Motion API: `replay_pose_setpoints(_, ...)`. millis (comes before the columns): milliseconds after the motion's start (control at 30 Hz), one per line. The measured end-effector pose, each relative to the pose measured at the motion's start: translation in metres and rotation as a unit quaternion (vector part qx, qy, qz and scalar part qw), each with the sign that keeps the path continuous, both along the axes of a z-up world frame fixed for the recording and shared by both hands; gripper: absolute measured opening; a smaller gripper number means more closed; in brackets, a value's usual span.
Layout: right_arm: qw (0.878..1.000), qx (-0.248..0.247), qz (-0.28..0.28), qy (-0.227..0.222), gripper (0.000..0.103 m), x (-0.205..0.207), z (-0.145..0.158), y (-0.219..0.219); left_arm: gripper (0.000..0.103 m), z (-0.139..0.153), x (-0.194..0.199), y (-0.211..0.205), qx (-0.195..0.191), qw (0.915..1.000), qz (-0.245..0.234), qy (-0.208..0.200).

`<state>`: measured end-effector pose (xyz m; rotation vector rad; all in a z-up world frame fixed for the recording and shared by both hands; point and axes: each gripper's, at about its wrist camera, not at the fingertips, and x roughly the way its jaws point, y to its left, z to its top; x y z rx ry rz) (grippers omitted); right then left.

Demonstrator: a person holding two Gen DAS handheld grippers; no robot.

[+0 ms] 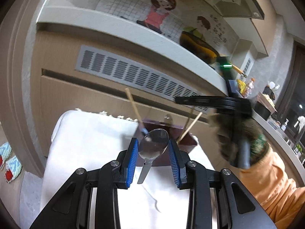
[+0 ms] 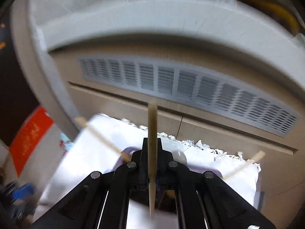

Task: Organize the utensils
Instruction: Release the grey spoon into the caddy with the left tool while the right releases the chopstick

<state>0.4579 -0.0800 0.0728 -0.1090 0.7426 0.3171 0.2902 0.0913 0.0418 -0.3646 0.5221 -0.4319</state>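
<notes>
In the left wrist view my left gripper [image 1: 153,148] is shut on a metal spoon [image 1: 153,145], bowl up between the blue pads, held above the white cloth. Behind it stands a dark purple utensil holder [image 1: 187,140] with two wooden chopsticks [image 1: 133,106] leaning out. My right gripper [image 1: 187,100] shows there from the side, above the holder. In the right wrist view my right gripper [image 2: 152,147] is shut on a wooden chopstick [image 2: 152,126], upright, over the purple holder [image 2: 125,150]. Two more chopsticks [image 2: 101,136] lean out to the left and right.
A white fringed cloth [image 1: 91,143] covers the surface under the holder. A wood panel with a grey vent grille [image 1: 133,76] stands close behind, under a white counter edge [image 1: 133,30]. A red object [image 2: 28,135] lies at left in the right wrist view.
</notes>
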Motion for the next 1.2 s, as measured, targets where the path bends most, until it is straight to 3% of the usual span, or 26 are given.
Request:
replay_pose_setpoints(267,0.991,0.039,0.039,-0.124,0.005,-0.129,0.086,-0.052,0.033,0.056,-0.023,-0.051,0.037,0.9975,-0.025,-0.054)
replay_pose_setpoints(433,0.985,0.044,0.042,-0.161,0.005,-0.165,0.117,-0.076,0.033,0.099,-0.04,-0.079,0.067,0.9919,-0.042,-0.1)
replay_pose_setpoints(567,0.984,0.043,0.028,-0.172,0.005,-0.16,0.127,-0.086,0.033,0.129,-0.035,-0.101,0.093,0.9853,-0.034,-0.14)
replay_pose_setpoints(700,0.986,0.044,0.013,-0.163,0.005,-0.132,0.119,-0.086,0.033,0.143,-0.01,-0.119,0.115,0.9793,-0.007,-0.166)
replay_pose_setpoints(800,0.988,0.052,-0.002,-0.148,0.005,-0.102,0.104,-0.088,0.033,0.137,0.015,-0.126,0.13,0.9772,0.012,-0.168)
replay_pose_setpoints(1000,0.991,0.044,-0.031,-0.125,0.005,-0.05,0.062,-0.091,0.033,0.097,0.072,-0.12,0.113,0.985,0.028,-0.128)
replay_pose_setpoints(1200,0.995,0.01,-0.06,-0.074,0.005,-0.002,0.0,-0.088,0.033,0.041,0.126,-0.119,0.099,0.9939,0.016,-0.046)
